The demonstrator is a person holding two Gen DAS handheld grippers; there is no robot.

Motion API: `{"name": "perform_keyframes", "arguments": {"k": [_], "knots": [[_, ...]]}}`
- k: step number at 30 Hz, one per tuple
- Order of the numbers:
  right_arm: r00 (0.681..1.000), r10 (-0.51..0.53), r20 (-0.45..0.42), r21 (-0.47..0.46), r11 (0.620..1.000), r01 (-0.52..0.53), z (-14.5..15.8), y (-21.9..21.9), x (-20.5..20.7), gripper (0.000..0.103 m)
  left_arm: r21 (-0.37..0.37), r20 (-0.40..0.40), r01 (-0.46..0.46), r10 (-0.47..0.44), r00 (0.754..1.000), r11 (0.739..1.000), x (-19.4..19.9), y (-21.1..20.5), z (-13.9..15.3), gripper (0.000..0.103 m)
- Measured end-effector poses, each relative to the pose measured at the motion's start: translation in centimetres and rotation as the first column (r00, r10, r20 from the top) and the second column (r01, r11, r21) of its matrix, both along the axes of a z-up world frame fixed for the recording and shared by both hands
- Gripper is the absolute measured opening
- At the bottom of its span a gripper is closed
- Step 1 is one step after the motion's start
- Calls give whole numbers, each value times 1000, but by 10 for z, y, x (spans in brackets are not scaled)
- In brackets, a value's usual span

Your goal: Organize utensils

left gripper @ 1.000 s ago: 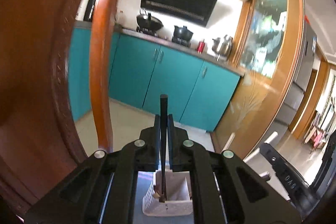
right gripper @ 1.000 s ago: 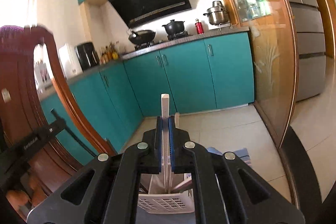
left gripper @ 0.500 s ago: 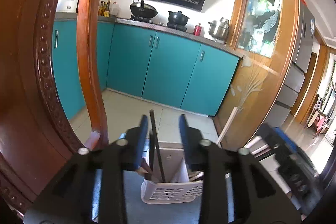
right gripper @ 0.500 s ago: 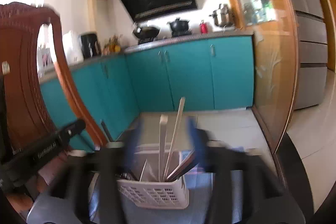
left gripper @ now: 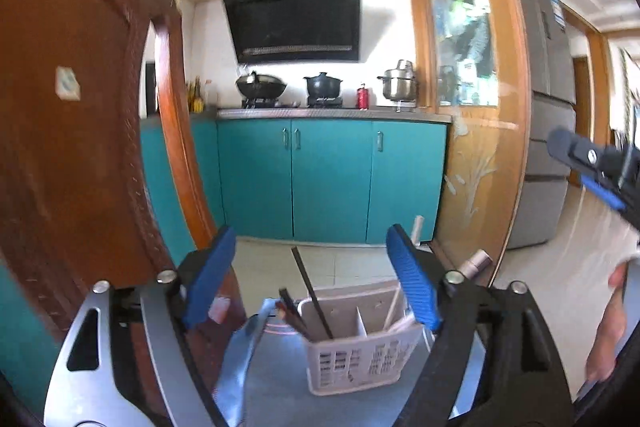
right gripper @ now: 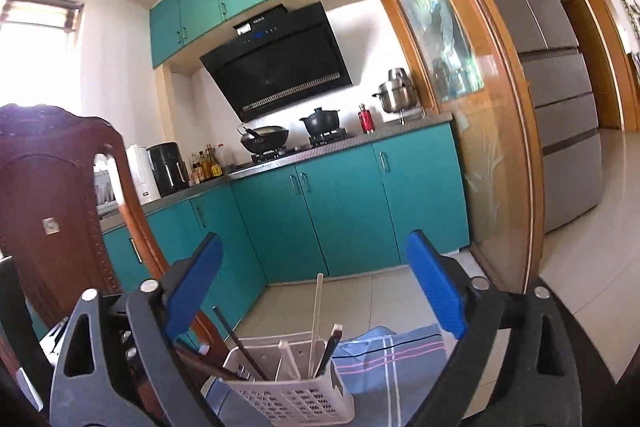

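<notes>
Utensils: a black chopstick (left gripper: pixel 312 293) and a white chopstick (right gripper: pixel 316 323) stand in a white perforated plastic caddy (right gripper: pixel 288 397) on the bench, between and beyond the blue-padded jaws of the left gripper (left gripper: pixel 310 277) and the right gripper (right gripper: pixel 314 283), which have just been opening and now stand wide with nothing pressed between them. This looks like the release step of a drop-off. The next move likely calls for finding any loose utensil; none shows, only a striped blue cloth (right gripper: pixel 396 351) beside the caddy, a carved wooden chair (right gripper: pixel 48 203) and teal kitchen cabinets (right gripper: pixel 344 203).

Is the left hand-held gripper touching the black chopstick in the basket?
Apart. Left wrist view: left hand-held gripper open, black chopstick standing free in the basket.
</notes>
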State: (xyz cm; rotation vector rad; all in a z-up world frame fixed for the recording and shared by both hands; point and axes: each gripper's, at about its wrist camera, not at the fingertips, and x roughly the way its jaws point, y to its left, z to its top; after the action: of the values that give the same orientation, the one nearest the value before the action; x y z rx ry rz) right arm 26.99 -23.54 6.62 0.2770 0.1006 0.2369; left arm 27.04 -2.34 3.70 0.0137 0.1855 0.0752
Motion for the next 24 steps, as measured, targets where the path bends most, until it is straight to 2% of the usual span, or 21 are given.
{"name": "perform_keyframes", "arguments": {"k": [2, 4, 6, 8, 11, 14, 18, 24], "knots": [[1000, 3, 6, -40, 999, -3, -6, -5, -26, 99, 30, 1, 0, 0, 1000, 1000, -28, -4, -3, 85], [1000, -19, -5, -81, 997, 18, -21, -10, -51, 100, 33, 3, -8, 8, 1000, 999, -63, -4, -10, 89], [997, -60, -55, -110, 992, 54, -48, -17, -82, 100, 1, -6, -4, 4, 1000, 1000, -100, -2, -20, 92], [987, -85, -135, -98, 993, 72, -74, -23, -108, 100, -26, -39, 2, -3, 999, 1000, -126, -1, -29, 93], [970, -65, -235, -103, 994, 41, -92, -23, -140, 100, -46, -108, 3, -8, 994, 999, -167, -1, -44, 94], [968, -42, -247, -162, 987, 1, -88, -14, -171, 100, -56, -139, 0, -8, 990, 998, -200, 0, -53, 99], [971, -90, -219, -315, 949, 17, -83, 4, -213, 100, -41, -165, -24, 16, 986, 999, -228, 1, -59, 99], [976, -103, -193, -353, 935, 29, -75, 7, -241, 100, -52, -151, -27, 19, 988, 998, -254, 9, -55, 99]]}}
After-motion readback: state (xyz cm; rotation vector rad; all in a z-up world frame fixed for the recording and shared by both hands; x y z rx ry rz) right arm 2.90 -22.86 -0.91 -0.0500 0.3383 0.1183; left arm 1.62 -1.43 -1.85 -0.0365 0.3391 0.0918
